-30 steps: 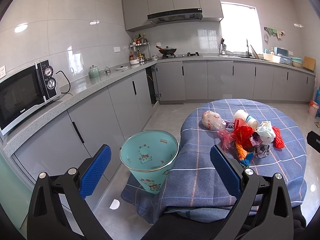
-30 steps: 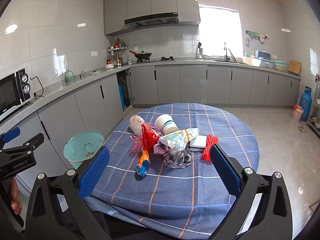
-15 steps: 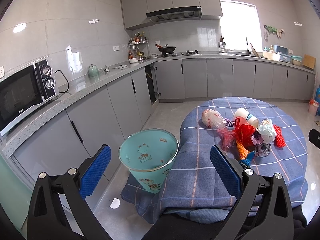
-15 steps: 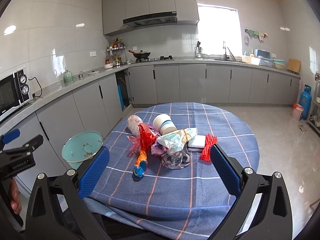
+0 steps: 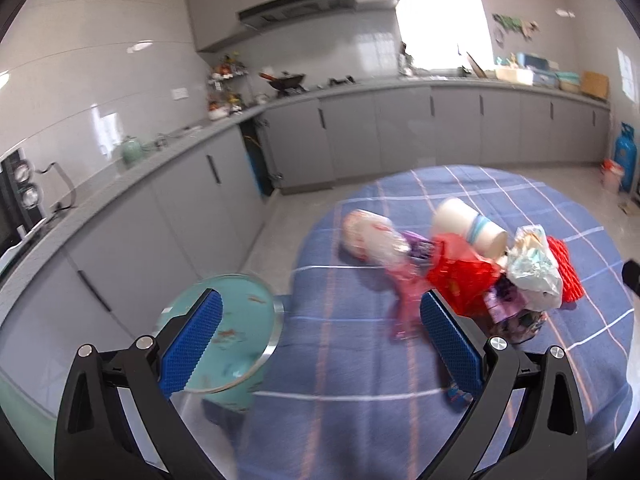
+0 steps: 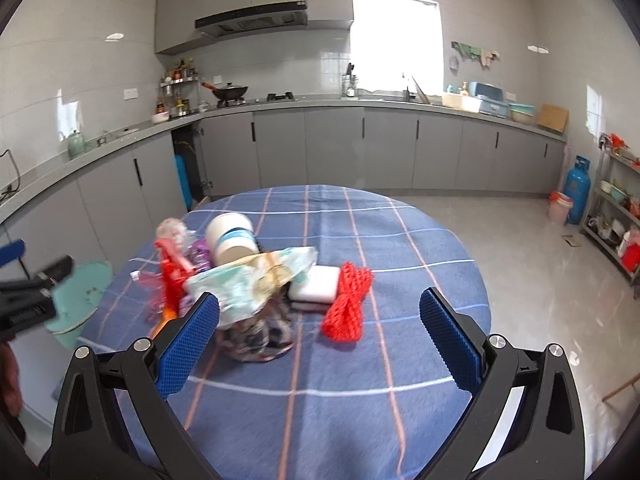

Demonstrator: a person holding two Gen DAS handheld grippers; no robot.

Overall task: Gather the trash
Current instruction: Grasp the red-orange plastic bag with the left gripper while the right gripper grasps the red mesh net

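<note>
The trash is heaped near the middle of the round worktop (image 6: 400, 360), which is covered by a blue checked cloth. The heap comprises a white paper cup (image 6: 234, 240) lying on its side, a crumpled pale plastic bag (image 6: 256, 284), a red plastic bag (image 5: 460, 276), a red mesh net (image 6: 348, 304), a white foam block (image 6: 314, 288) and a clear wrapper (image 5: 370, 236). A teal waste bin (image 5: 236, 320) stands on the floor just beside the worktop's left edge. The left gripper (image 5: 318, 344) is held above the worktop edge, jaws open and empty. The right gripper (image 6: 318, 344) is held over the cloth, near the heap, jaws likewise open and empty.
</note>
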